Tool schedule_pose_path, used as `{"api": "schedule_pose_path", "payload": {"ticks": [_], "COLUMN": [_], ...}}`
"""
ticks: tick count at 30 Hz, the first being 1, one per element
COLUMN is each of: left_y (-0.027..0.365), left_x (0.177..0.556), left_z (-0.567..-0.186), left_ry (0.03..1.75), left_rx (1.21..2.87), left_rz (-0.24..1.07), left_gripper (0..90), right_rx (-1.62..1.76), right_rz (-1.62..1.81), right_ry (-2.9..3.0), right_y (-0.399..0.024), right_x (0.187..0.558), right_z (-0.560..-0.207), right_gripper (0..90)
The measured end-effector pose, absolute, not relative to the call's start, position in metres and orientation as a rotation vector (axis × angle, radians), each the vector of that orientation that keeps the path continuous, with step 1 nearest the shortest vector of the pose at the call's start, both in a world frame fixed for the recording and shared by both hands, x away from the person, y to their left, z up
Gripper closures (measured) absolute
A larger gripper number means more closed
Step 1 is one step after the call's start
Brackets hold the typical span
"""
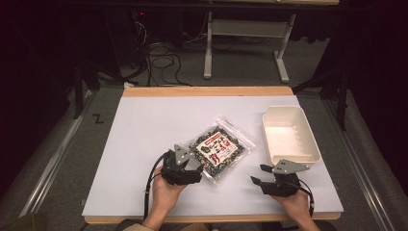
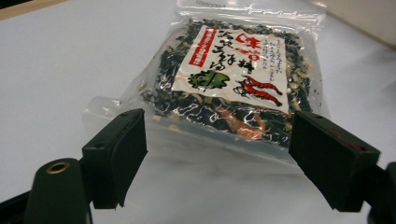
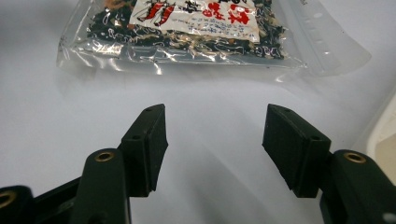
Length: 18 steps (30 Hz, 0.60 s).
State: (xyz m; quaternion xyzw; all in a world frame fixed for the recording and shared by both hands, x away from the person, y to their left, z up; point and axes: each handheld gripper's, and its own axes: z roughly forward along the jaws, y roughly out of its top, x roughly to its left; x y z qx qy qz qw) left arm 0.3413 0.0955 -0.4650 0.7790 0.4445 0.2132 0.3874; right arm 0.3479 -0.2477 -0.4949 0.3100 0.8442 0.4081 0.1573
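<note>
My left gripper sits nearest the bag, jaws spread wide and empty. In the left gripper view the bag's near sealed edge lies between the two pads and slightly ahead of them, with nothing pinched yet. I would bring the jaws in low and level so that one pad slides under the flat plastic margin and not onto the bulging filling; a grip on the loose dried contents will slip or crush them.

My right gripper waits just off the bag's right corner, jaws about two-thirds open with nothing between them. In the right gripper view the bag lies well ahead of the pads across bare white table. I judge it is best kept as the helper: press or catch the far clear flap if the bag skates when the left closes.

The bag lies flat near the table's middle, turned on a diagonal, its zip-seal end pointing away and to the right. From the high view I cannot quite tell whether the left pads already touch the plastic, so I would close slowly and watch for the film to wrinkle.

Farther right stands the tray, empty, apart from the bag. If that is the destination, lift the bag clear of its rim before moving across.
</note>
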Motion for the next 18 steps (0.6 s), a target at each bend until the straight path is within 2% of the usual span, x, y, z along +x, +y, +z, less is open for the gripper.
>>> {"api": "schedule_pose_path", "payload": {"ticks": [10,14,17,18], "left_y": [0.074,0.071,0.071,0.071], "left_x": [0.352,0.356,0.359,0.359], "left_z": [-0.467,-0.473,-0.478,-0.480], "left_ry": [1.094,1.084,1.090,1.092], "left_rx": [2.028,2.068,2.078,2.083], "left_rz": [0.533,0.531,0.525,0.523], "left_gripper": [19.9,19.8,19.9,20.0], "right_rx": [0.889,0.982,0.976,0.979], "right_rz": [1.193,1.371,1.391,1.383], "right_ry": [2.404,2.396,2.381,2.375], "right_y": [-0.250,-0.253,-0.251,-0.251], "right_x": [0.348,0.351,0.354,0.357], "right_z": [-0.493,-0.488,-0.480,-0.477], "right_gripper": [39.0,36.7,37.2,40.1]}}
